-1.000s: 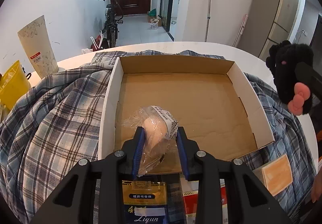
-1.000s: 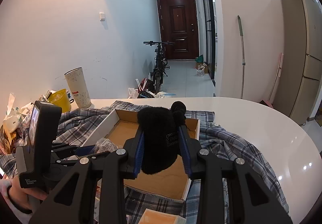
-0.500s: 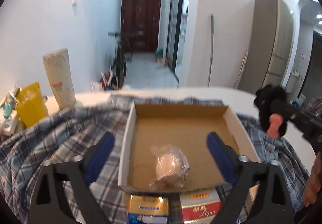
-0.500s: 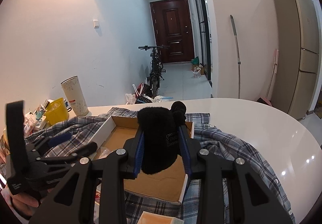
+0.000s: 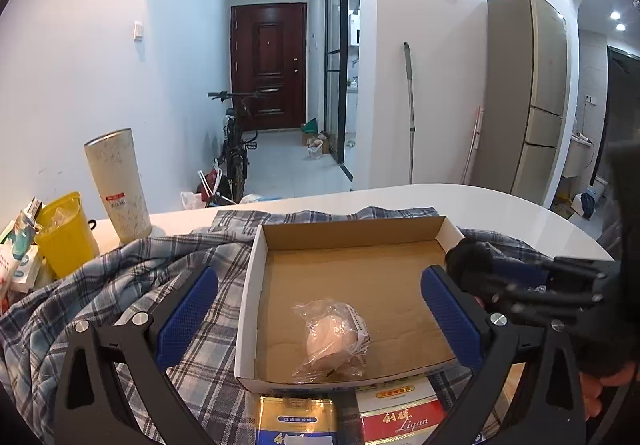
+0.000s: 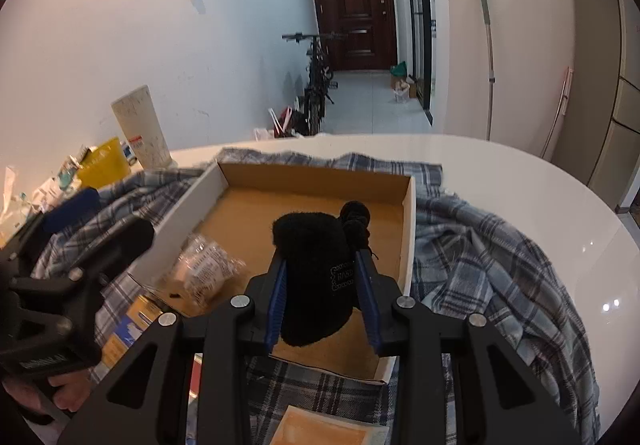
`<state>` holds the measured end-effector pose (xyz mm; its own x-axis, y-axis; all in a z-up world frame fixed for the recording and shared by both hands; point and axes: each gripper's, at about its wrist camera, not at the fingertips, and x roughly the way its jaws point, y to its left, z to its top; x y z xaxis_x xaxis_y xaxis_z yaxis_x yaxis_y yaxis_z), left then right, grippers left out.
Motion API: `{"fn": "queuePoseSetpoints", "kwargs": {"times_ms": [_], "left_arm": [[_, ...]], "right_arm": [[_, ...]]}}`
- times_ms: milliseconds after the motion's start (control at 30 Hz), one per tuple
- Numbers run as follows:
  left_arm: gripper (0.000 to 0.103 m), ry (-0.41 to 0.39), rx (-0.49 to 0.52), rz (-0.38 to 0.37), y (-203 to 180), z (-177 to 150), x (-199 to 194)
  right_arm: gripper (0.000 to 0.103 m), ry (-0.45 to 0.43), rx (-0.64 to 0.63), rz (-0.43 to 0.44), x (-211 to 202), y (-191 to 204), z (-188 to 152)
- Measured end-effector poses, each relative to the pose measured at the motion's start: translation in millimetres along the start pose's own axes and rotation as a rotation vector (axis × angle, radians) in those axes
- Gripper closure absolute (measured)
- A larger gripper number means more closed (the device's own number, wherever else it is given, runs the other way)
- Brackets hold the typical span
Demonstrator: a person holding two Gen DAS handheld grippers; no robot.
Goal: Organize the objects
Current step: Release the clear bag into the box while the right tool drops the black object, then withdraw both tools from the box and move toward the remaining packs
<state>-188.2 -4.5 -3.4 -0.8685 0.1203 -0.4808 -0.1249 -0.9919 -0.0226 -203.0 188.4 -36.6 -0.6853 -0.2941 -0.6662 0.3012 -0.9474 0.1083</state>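
Two packs (image 5: 402, 419) at the near edge, half cut off, read "Liyun". My left tongs (image 5: 318, 311) stand spread wide, pulled back from the plastic-wrapped bundle (image 5: 334, 337) lying in the cardboard box (image 5: 250, 285), near-left. My right tongs (image 6: 324, 299) pinch a black fuzzy toy (image 6: 314, 273), tilted down over the box's near-right; its white label is unreadable. Plaid cloth (image 6: 484, 249) covers the table (image 6: 520, 181).

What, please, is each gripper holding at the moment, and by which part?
The right gripper holds a black fluffy toy, its fingers clamped on the two sides of its body. The left gripper holds nothing; its fingers stand wide open.
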Motion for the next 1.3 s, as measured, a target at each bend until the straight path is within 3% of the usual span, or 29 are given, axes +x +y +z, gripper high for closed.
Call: {"fn": "queuePoseSetpoints", "kwargs": {"times_ms": [167,233,300,500,667,767,1033,1300], "left_arm": [[0.000,-0.013,-0.013,-0.006,0.6,-0.2,-3.9],[0.000,-0.015,-0.009,-0.003,-0.5,-0.1,-4.7],[0.000,-0.013,-0.006,0.001,-0.8,-1.0,-4.6],[0.000,-0.039,-0.041,-0.001,3.8,6.8,-16.8],[0.000,-0.101,-0.082,-0.009,11.8,28.5,-49.8],[0.000,-0.162,-0.100,-0.022,15.2,36.5,-79.2],[0.000,-0.298,-0.081,-0.019,3.5,32.4,-158.7],[0.000,-0.245,-0.079,-0.023,-12.0,4.3,-196.2]], "right_arm": [[0.070,0.027,-0.014,0.005,9.0,3.9,-4.1],[0.061,0.025,-0.011,0.001,10.5,5.0,-4.5],[0.042,0.013,0.007,-0.006,9.9,1.9,-3.6],[0.023,-0.078,0.083,-0.014,-17.1,-15.4,7.0],[0.021,-0.183,0.136,0.000,-61.2,-25.0,22.5],[0.009,-0.272,0.149,0.005,-96.9,-25.1,25.7],[0.001,-0.466,0.109,-0.038,-179.2,-8.6,2.4],[0.001,-0.589,0.021,-0.141,-226.3,12.4,-41.0]]}}
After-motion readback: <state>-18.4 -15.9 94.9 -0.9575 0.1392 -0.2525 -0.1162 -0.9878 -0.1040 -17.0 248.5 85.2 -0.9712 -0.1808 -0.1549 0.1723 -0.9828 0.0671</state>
